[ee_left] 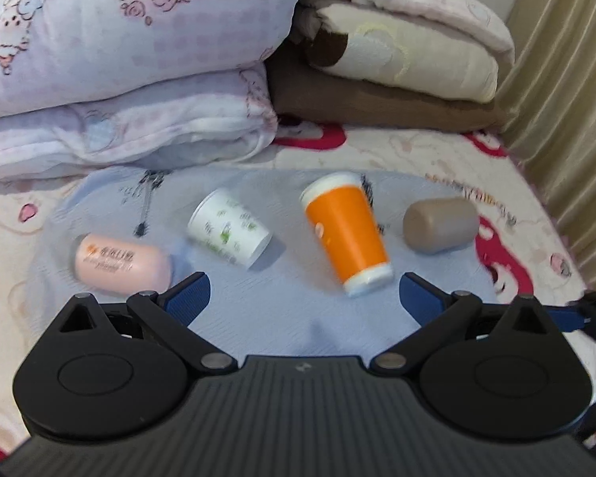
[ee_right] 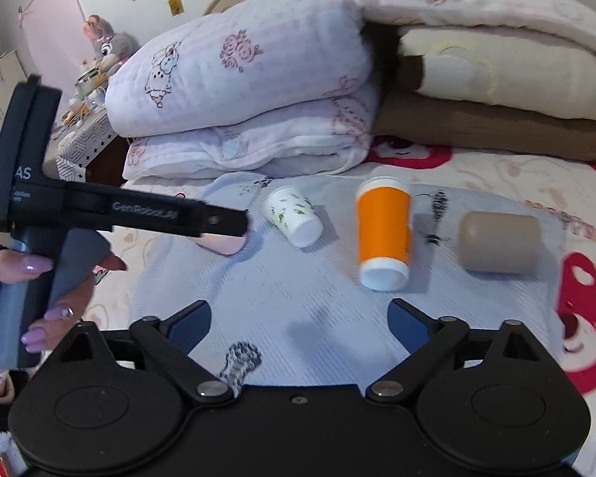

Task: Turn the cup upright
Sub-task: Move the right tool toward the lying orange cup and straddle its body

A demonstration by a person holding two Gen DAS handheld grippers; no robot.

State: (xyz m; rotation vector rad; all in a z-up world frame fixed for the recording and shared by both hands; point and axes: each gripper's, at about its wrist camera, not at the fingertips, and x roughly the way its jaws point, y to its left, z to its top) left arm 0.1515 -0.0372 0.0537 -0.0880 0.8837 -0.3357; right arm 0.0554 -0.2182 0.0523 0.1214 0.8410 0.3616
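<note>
Several cups lie on their sides on a light blue cloth [ee_left: 282, 318] on the bed: a pink cup [ee_left: 123, 263], a white paper cup with green print [ee_left: 228, 233], an orange cup with white ends [ee_left: 347, 230] and a tan cup [ee_left: 439, 224]. My left gripper [ee_left: 304, 298] is open and empty, just in front of them. In the right wrist view the white cup [ee_right: 294, 214], orange cup [ee_right: 383, 232] and tan cup [ee_right: 496, 242] show; the pink cup [ee_right: 228, 244] is mostly hidden. My right gripper [ee_right: 300, 324] is open and empty, short of the orange cup.
Folded quilts [ee_left: 131, 67] and brown-and-cream blankets [ee_left: 397, 63] are stacked behind the cups. A curtain [ee_left: 568, 79] hangs at the right. The left gripper body [ee_right: 99, 210] and the hand holding it [ee_right: 39, 270] cross the left of the right wrist view.
</note>
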